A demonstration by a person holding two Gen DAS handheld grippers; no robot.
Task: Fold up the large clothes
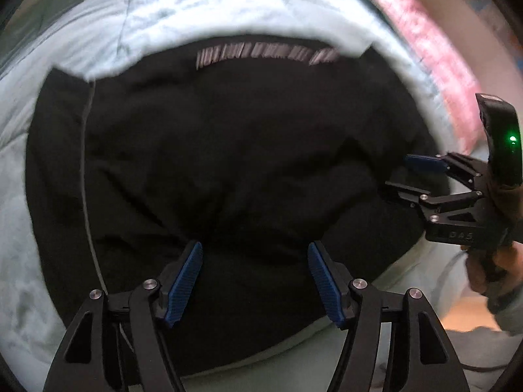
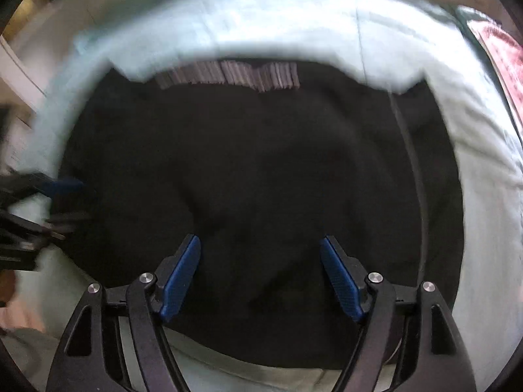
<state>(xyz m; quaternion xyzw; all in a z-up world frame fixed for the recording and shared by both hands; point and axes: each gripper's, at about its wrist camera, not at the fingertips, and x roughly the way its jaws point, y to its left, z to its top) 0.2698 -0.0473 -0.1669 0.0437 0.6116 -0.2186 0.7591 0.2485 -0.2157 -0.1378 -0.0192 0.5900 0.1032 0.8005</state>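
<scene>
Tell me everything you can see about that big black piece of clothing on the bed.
The black garment looks like soft, matte knit fabric, spread mostly flat with gentle wrinkles over pale blue bedding. A band of pale striped print runs near its far edge. A thin cord lies along one side. Both open grippers hang over it; contact can't be told.

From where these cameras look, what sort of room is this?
Probably a bedroom. A black garment lies spread on a pale, quilted bed cover, soft and wrinkled like bedding. A pink patterned cloth lies at the far edge, perhaps a pillow or blanket, though it is too blurred to tell which.
</scene>
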